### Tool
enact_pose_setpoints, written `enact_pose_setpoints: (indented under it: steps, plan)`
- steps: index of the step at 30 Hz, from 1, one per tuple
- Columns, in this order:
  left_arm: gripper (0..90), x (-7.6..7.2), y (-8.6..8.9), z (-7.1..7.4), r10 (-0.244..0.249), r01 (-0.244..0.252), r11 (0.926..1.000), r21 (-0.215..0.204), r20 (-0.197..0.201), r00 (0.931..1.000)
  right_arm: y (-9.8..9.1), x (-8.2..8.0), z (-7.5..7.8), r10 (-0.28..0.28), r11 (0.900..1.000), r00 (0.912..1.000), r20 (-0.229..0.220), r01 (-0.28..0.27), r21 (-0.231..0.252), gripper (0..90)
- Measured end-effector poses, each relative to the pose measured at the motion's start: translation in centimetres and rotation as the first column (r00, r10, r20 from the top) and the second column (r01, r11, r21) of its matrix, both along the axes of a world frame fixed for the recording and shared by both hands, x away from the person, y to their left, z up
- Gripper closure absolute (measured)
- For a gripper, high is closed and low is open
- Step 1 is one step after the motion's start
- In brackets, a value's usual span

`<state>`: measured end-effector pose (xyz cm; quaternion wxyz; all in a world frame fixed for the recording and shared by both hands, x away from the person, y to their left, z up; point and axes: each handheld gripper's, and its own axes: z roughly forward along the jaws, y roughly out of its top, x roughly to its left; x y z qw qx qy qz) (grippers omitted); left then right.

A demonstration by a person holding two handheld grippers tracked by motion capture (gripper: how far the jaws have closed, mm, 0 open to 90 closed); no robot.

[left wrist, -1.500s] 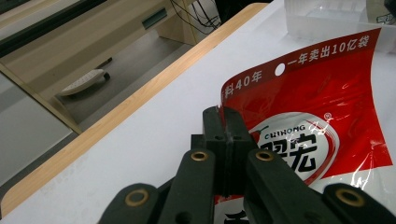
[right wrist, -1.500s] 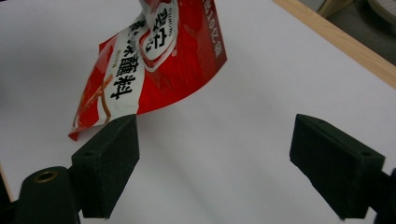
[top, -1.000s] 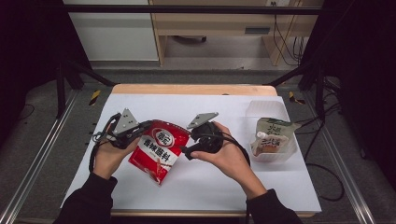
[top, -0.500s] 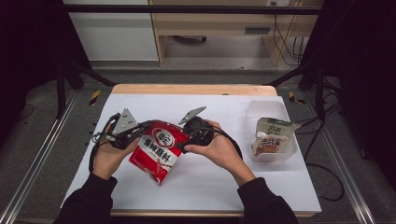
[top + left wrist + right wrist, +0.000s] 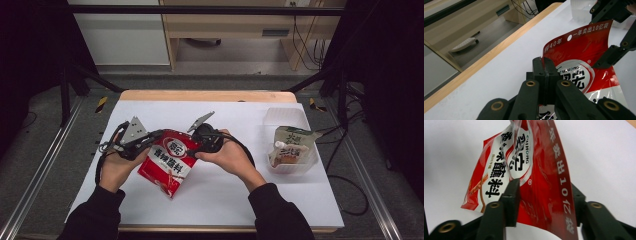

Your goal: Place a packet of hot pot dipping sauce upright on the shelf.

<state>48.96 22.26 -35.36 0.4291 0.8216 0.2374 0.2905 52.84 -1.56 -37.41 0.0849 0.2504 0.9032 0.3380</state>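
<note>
A red and white snack packet [image 5: 170, 160] is held up off the white table sheet [image 5: 240, 200], between both hands. My left gripper [image 5: 151, 138] is shut on the packet's upper left corner; in the left gripper view its jaws [image 5: 544, 65] meet flat on the packet [image 5: 579, 47] edge. My right gripper [image 5: 194, 145] comes in from the right. In the right gripper view it [image 5: 544, 185] stands open, with the packet's [image 5: 536, 167] top edge hanging between the two jaws and a gap on each side. The right gripper's fingers [image 5: 611, 52] also appear beyond the packet in the left gripper view.
A clear plastic tub [image 5: 282, 114] stands at the table's right side with a pale green spouted pouch [image 5: 290, 145] inside. The wooden far edge [image 5: 210, 96] borders the sheet. Metal rails and cables lie on the floor on both sides.
The right hand has moved left toward the packet, and its open jaws now straddle the packet's top edge. The left gripper keeps its hold and has barely moved.
</note>
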Motion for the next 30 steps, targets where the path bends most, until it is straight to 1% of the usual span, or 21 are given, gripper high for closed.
enact_pose_setpoints:
  steps: [2,4,6,10,12,16,17,20,21,23,25,26,28,30]
  plan:
    - [90.0,0.0,0.0,0.0,-0.002,0.002,1.0,0.001,-0.001,1.0,0.0,0.0,0.0,0.007,1.0,1.0,-0.004,-0.007,0.002,62.6]
    - [90.0,0.0,-0.1,0.0,-0.003,0.003,1.0,0.003,-0.002,1.0,0.1,-0.1,0.0,0.017,0.9999,0.9999,-0.003,-0.017,-0.003,69.2]
    - [90.0,0.0,0.0,0.0,-0.002,0.002,1.0,0.003,-0.003,1.0,0.2,-0.1,-0.1,0.024,0.9997,0.9997,0.004,-0.024,-0.01,74.2]
    - [90.0,0.0,0.1,0.0,-0.002,0.002,1.0,-0.003,-0.005,1.0,0.2,-0.2,0.0,0.023,0.9997,0.9997,0.009,-0.023,-0.013,86.6]
    - [90.0,0.1,0.2,0.0,-0.002,0.002,1.0,-0.006,-0.008,1.0,0.2,-0.2,0.1,0.031,0.9994,0.9994,0.016,-0.031,-0.015,89.0]
    - [90.0,0.3,0.4,-0.2,-0.007,0.007,0.9999,-0.012,-0.026,0.9996,0.3,-0.5,0.2,0.043,0.9986,0.9987,0.027,-0.042,-0.032,89.8]
    - [88.4,0.3,0.5,-0.2,-0.004,0.004,0.9999,-0.013,-0.027,0.9996,0.3,-0.5,0.3,0.051,0.9981,0.9982,0.032,-0.05,-0.037,89.9]
    - [77.3,0.3,0.9,-0.5,0.0,0.0,0.9999,-0.014,-0.031,0.9995,0.2,-0.6,0.7,0.059,0.9977,0.9975,0.039,-0.058,-0.034,90.0]
    - [72.6,0.3,1.1,-0.6,0.003,-0.004,0.9996,-0.026,-0.031,0.9995,0.3,-0.6,0.9,0.065,0.9972,0.9969,0.044,-0.063,-0.039,90.0]
    - [59.0,0.4,1.4,-0.9,0.013,-0.015,0.9991,-0.041,-0.032,0.9994,0.2,-0.7,1.2,0.079,0.9963,0.9956,0.051,-0.077,-0.038,90.0]
    - [45.0,0.4,1.7,-1.2,0.004,-0.006,0.9982,-0.059,-0.049,0.9988,0.2,-0.7,1.6,0.089,0.9957,0.9944,0.058,-0.087,-0.031,90.0]
    - [40.1,0.3,1.8,-1.4,-0.002,-0.001,0.998,-0.063,-0.049,0.9988,0.2,-0.8,1.9,0.087,0.996,0.9944,0.06,-0.086,-0.026,90.0]
    - [32.4,0.1,2.1,-1.7,-0.01,0.007,0.9979,-0.064,-0.046,0.9989,0.1,-0.7,2.3,0.092,0.9957,0.9933,0.07,-0.091,-0.02,90.0]
    - [27.8,-0.2,2.5,-2.0,-0.011,0.007,0.9969,-0.078,-0.046,0.9989,-0.1,-0.7,2.8,0.093,0.9956,0.993,0.073,-0.091,-0.02,90.0]
